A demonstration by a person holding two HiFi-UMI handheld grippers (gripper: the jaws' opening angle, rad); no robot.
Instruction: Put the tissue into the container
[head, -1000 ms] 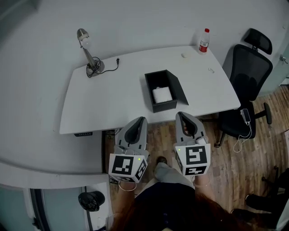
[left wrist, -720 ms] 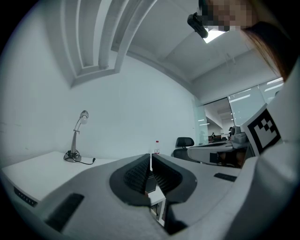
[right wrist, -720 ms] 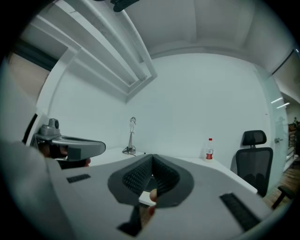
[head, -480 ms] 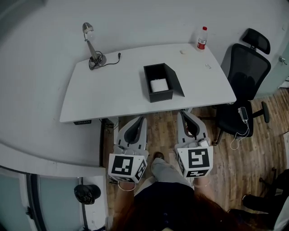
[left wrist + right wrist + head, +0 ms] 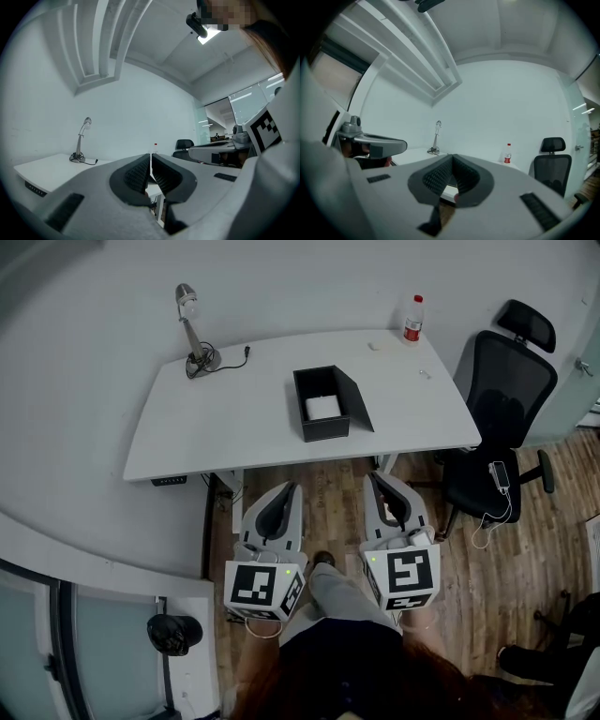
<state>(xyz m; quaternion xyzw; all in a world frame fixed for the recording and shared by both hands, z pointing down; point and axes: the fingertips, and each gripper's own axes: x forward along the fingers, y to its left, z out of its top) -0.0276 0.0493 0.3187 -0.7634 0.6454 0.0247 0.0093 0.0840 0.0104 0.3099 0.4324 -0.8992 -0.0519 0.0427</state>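
Observation:
A black open box (image 5: 323, 406) stands on the white desk (image 5: 216, 427), its lid leaning off the right side. A white tissue (image 5: 321, 407) lies inside it. Both grippers hang over the wooden floor, well short of the desk's near edge. My left gripper (image 5: 287, 493) is shut with nothing between its pads (image 5: 150, 174). My right gripper (image 5: 379, 482) is shut and empty too, jaws together in the right gripper view (image 5: 451, 178). Neither touches the box or the tissue.
A desk lamp (image 5: 194, 329) with its cord stands at the desk's far left. A bottle with a red label (image 5: 411, 319) is at the far right. A black office chair (image 5: 502, 418) sits right of the desk. A person's legs show below, between the grippers.
The desk and box have slid further away and up in the head view as the person stepped back. Both grippers stay shut and empty in the same pose.

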